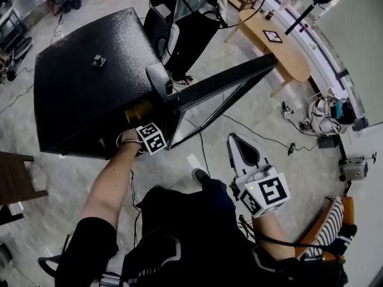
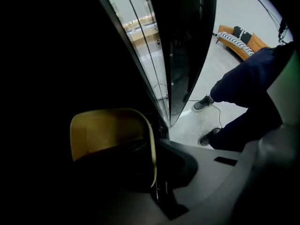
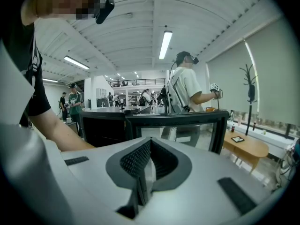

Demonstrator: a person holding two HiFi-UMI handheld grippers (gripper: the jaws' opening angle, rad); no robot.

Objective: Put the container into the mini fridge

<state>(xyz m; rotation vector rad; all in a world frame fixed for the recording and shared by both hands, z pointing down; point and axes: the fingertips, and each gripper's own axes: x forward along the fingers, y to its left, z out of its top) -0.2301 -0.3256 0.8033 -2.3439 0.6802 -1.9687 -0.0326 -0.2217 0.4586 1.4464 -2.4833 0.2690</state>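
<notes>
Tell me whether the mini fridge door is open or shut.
Open: the door stands swung out from the mini fridge, leaving its front uncovered.

Mustard-yellow plastic container (image 2: 108,131) at mouth of glossy black boxy mini fridge (image 1: 84,79); beyond fridge door, orange sofa (image 2: 254,44), black-and-white striped cushion.

Overhead ceiling strip lights (image 3: 165,43) glare, yet the left gripper view is mostly black.

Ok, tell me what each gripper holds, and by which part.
The left gripper pinches the yellow container by its thin wall at the rim. The right gripper is shut on nothing.
</notes>
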